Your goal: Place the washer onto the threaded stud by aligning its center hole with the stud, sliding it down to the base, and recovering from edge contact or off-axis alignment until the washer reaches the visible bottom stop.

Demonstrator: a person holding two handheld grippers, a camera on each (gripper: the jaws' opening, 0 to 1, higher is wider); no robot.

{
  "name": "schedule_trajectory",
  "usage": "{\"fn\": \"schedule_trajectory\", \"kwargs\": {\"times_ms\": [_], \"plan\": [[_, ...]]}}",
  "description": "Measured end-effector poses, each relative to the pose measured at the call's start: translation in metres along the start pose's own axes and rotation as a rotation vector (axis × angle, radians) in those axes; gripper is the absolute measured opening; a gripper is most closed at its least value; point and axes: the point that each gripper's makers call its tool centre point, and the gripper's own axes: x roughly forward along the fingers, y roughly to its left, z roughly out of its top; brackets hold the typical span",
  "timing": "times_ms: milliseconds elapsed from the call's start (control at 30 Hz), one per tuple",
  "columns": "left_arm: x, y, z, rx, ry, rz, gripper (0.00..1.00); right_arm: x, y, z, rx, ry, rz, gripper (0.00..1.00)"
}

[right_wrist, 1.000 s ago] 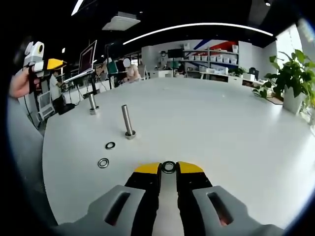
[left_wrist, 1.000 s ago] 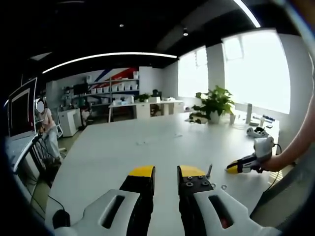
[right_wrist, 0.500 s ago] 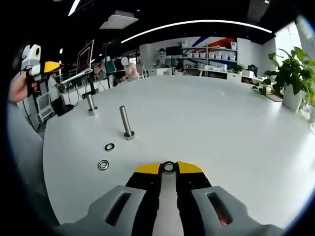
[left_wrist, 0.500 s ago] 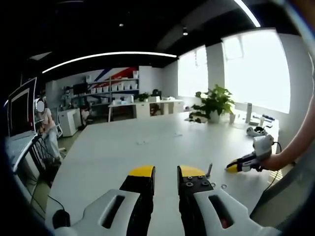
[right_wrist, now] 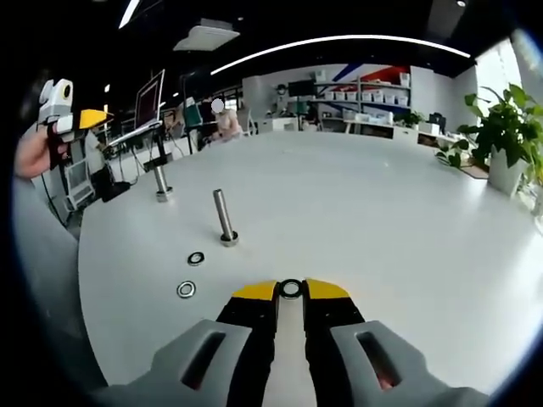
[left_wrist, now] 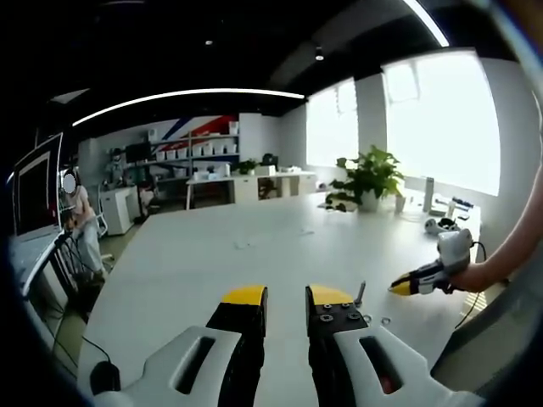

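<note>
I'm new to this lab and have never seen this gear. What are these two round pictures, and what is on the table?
A person holds a two-jaw gripper in each hand, each with its own fisheye camera. In the right gripper view, the right gripper pinches a washer at its yellow tips. Ahead on the white table stand a threaded stud and a second stud, with two loose washers lying nearby. In the left gripper view, the left gripper hangs open and empty.
</note>
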Motion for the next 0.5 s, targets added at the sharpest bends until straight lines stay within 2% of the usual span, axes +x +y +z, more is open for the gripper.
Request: {"fn": "schedule_trajectory", "kwargs": {"times_ms": [333, 500], "plan": [[-0.001, 0.000, 0.001, -0.001, 0.000, 0.001, 0.16, 0.004, 0.011, 0.016, -0.023, -0.025, 0.027, 0.13], [0.000, 0.001, 0.000, -0.002, 0.000, 0.003, 0.16, 0.005, 0.020, 0.033, -0.049, -0.053, 0.046, 0.13]]}}
